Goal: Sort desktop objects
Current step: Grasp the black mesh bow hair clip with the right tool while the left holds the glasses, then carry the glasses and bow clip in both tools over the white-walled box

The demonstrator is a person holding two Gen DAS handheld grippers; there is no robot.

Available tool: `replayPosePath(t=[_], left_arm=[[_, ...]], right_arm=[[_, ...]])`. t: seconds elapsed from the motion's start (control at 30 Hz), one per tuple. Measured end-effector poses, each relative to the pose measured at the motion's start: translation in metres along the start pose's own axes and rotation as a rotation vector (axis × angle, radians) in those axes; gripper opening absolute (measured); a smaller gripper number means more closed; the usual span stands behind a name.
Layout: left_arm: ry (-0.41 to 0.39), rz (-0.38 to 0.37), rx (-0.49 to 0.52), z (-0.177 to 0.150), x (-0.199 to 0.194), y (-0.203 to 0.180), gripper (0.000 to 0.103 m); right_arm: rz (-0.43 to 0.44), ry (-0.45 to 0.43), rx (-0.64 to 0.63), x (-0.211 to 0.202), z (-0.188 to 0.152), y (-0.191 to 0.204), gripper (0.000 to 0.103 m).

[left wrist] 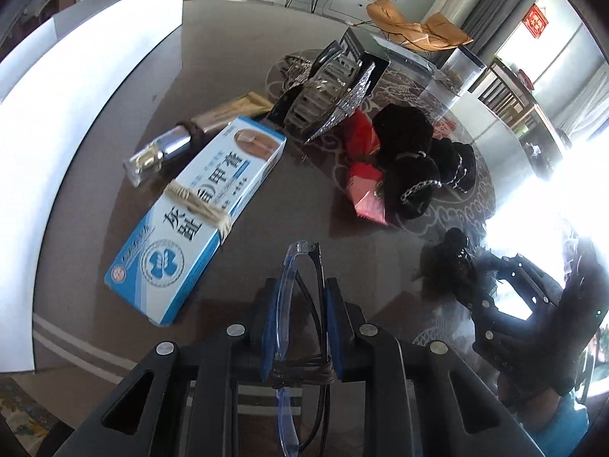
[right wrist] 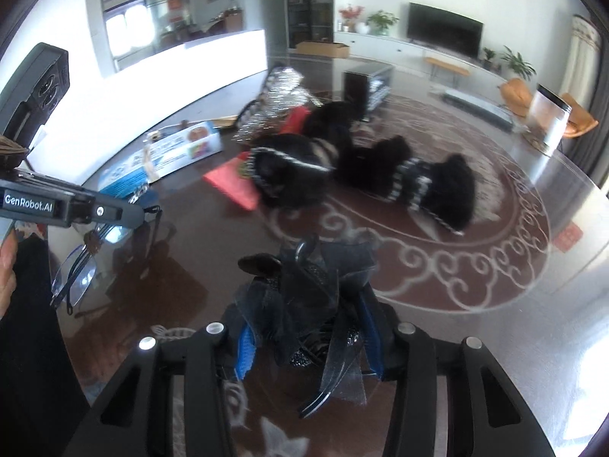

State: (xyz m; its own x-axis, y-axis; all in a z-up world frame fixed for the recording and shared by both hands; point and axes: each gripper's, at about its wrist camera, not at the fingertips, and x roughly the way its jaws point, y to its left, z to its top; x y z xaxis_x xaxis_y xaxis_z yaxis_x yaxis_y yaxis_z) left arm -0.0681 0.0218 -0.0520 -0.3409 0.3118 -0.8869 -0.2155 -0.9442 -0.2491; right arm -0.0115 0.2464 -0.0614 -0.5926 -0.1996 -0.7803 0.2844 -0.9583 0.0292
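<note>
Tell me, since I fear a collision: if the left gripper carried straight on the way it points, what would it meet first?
Probably the bare glass tabletop just ahead of the folded glasses held by the left gripper. The blue-and-white box lies left of that line; depth is uncertain.

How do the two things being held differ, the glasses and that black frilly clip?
The glasses are thin, hard and see-through; the black hair clip is dark, bulky and ruffled with mesh. The glasses sit folded flat in the left gripper; the clip bulges past the right gripper. Both are pinched between blue-padded fingers above the table.
</note>
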Motion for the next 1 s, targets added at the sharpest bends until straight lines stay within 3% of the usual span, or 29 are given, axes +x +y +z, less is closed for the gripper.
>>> replayPosePath(t=[0.07,0.17,0.2,0.3,0.4,0.5,0.63,0.9,1.0], left_arm=[[-0.021,0.021,0.024,0.001,-0.006,-0.003,0.024],[-0.012,0.044,0.037,-0.005,-0.011,0.0,0.028],[-0.008,0.051,0.033,-0.009,-0.011,0.002,0.034],[0.002,0.06,0.022,-0.019,-0.009,0.005,0.042],[0.0,0.089,0.043,-0.028,-0.005,-0.002,0.045],[0.0,0.139,0.068,-0.033,-0.003,-0.009,0.059],[-0.008,0.19,0.1,-0.036,-0.001,-0.014,0.061],[-0.008,0.203,0.132,-0.038,0.0,-0.014,0.067],[0.002,0.22,0.14,-0.037,0.005,-0.017,0.078]], right_arm=[[0.017,-0.006,0.03,-0.003,-0.002,-0.005,0.051],[0.01,0.005,0.021,-0.002,-0.002,-0.002,0.071],[0.011,0.008,0.017,-0.002,-0.001,0.0,0.076],[0.017,0.011,0.022,0.005,0.0,0.004,0.081],[0.019,0.014,0.015,0.007,-0.002,0.007,0.085],[0.018,0.021,0.003,0.008,-0.003,0.009,0.088],[0.008,0.028,-0.012,0.01,-0.003,0.013,0.09],[-0.003,0.04,-0.032,0.012,-0.003,0.018,0.095],[-0.008,0.044,-0.04,0.013,-0.004,0.02,0.096]])
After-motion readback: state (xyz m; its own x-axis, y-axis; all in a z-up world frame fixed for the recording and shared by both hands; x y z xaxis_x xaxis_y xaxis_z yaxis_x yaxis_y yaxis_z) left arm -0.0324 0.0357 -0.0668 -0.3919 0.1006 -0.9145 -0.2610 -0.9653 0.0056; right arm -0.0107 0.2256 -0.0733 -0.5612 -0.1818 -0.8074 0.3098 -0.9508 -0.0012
